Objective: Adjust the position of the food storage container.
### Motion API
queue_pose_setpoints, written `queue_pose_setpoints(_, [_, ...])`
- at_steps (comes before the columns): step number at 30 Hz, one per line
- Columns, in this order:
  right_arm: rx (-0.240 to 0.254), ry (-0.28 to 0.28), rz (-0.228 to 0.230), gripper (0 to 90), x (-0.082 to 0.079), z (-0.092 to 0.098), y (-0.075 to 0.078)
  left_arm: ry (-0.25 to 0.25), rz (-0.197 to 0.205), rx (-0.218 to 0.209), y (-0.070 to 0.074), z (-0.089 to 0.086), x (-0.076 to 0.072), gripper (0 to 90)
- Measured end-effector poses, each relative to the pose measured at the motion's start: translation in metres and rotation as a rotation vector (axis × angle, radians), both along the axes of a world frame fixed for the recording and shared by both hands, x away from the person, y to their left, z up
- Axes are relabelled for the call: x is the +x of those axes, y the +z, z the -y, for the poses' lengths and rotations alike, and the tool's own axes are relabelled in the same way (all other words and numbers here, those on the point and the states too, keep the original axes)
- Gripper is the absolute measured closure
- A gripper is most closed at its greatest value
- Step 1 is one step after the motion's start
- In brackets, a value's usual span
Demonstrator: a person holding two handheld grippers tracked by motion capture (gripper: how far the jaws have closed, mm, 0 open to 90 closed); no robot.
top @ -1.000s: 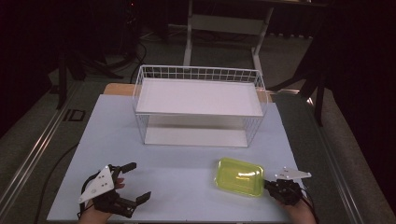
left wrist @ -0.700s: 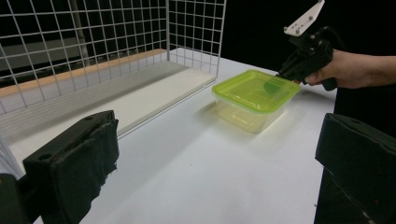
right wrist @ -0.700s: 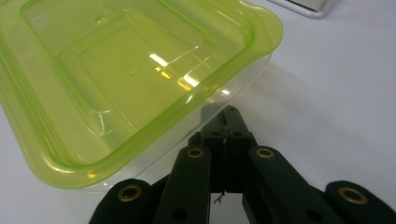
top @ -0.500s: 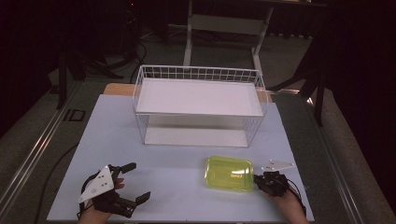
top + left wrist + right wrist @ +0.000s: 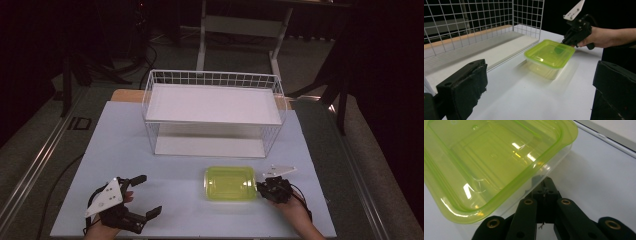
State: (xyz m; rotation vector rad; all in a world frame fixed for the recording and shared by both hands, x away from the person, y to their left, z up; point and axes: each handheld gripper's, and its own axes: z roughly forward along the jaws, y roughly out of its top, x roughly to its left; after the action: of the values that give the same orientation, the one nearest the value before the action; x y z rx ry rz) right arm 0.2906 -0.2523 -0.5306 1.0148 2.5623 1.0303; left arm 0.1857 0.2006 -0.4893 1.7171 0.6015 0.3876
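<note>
One green container (image 5: pixel 230 183) — right gripper (image 5: pixel 261 188) clamped on rim; left gripper (image 5: pixel 145 197) jaws apart; one wire basket (image 5: pixel 214 80).

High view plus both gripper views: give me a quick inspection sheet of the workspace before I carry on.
Surface: pale tabletop, no spills seen.
Job's things: green-lidded clear container lies in front of the white wire basket, apart from it.
Clutter: nothing seen.
Grippers: right gripper shut, jaws together at the container's right edge under the lid rim; left gripper open, holding nothing, near the table's front left.
Cables: one trails off the table from the left gripper.
Surroundings: dark room, a stand's legs behind the table.
</note>
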Motion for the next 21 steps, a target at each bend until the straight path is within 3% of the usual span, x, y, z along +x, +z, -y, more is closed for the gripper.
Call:
queue_pose_setpoints(13, [-0.003,0.059,-0.021,90.0,0.008,-0.039,-0.001,-0.005,-0.011,0.006,-0.001,0.001,0.000,0.3])
queue_pose_setpoints(21, [-0.001,0.085,-0.035,90.0,0.007,-0.052,-0.003,-0.009,-0.016,0.005,-0.002,0.001,0.000,0.3])
